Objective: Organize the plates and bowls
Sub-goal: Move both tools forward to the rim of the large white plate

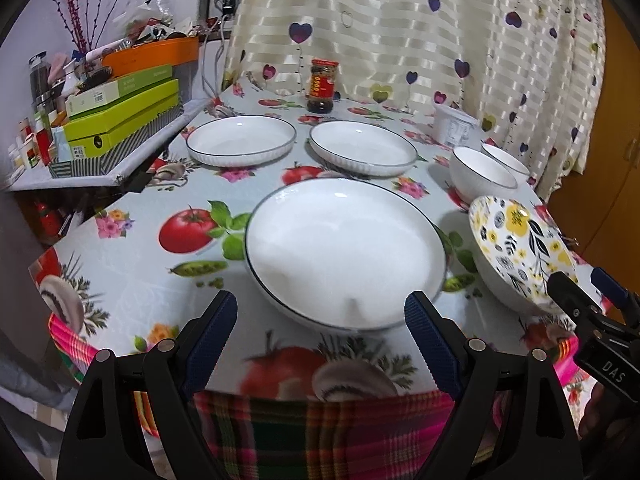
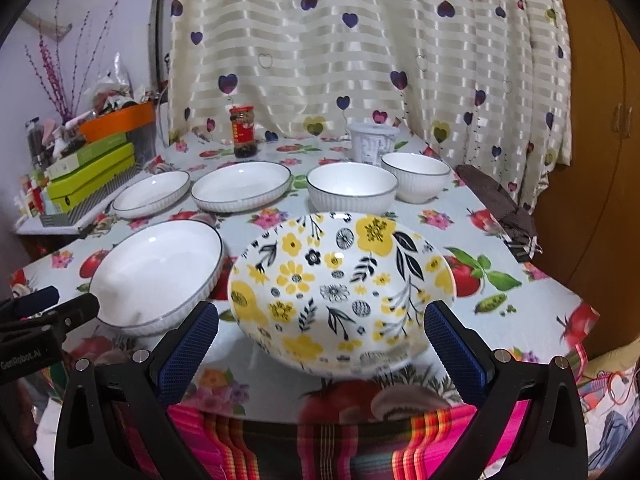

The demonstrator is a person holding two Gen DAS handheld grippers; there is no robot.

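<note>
A large white plate (image 1: 344,248) with a dark rim sits near the table's front edge, just ahead of my open left gripper (image 1: 320,312); it also shows in the right wrist view (image 2: 156,272). A flowered yellow-and-black bowl (image 2: 340,284) sits to its right, just ahead of my open right gripper (image 2: 320,324); it shows in the left wrist view too (image 1: 520,248). Two more white plates (image 1: 242,140) (image 1: 362,146) lie further back. Two white bowls (image 2: 352,190) (image 2: 416,174) stand at the back right. Both grippers are empty.
A sauce jar (image 1: 322,86) and a white plastic tub (image 2: 372,144) stand at the back by the heart-patterned curtain (image 2: 360,48). A cluttered shelf with green boxes (image 1: 120,124) is at the left. A dark cloth (image 2: 496,200) lies at the table's right edge.
</note>
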